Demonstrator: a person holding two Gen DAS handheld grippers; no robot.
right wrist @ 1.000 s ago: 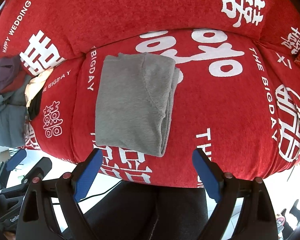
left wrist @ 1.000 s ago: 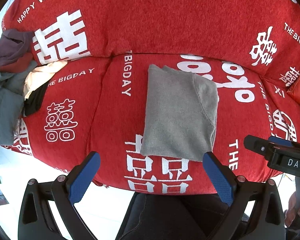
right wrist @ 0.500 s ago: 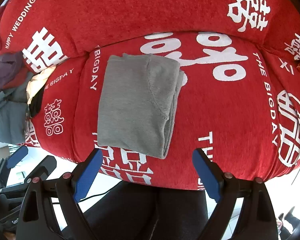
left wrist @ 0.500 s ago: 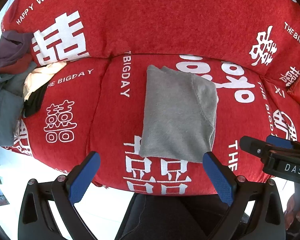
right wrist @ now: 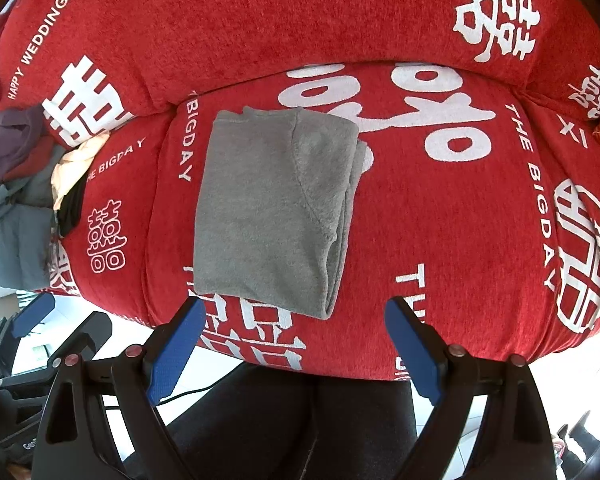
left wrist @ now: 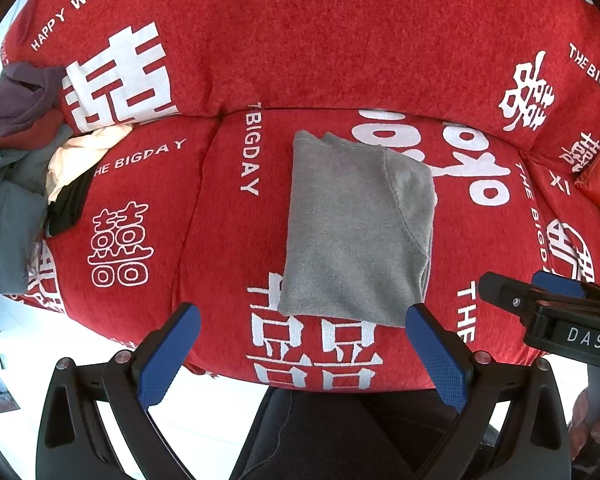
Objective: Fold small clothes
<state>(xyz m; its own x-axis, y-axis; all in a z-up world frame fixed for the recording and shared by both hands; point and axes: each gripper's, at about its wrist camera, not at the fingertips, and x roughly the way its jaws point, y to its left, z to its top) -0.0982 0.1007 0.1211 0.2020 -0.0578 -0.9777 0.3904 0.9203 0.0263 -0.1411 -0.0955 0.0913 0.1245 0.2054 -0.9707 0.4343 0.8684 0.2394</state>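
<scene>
Left wrist view shows, nearest, the left gripper [left wrist: 300,340] and right gripper [right wrist: 294,334] spread wide and empty, unmoved this past second, above the folded grey garment [left wrist: 358,232] lying flat on the red sofa [left wrist: 220,240], so that fold looks finished, with an unfolded clothes pile [left wrist: 16,168] beyond.

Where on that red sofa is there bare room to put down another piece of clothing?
Bare seat lies right of the gray garment, out to the cushion's right edge, and between it and the clothes pile at left. The pile's end is crowded.
</scene>
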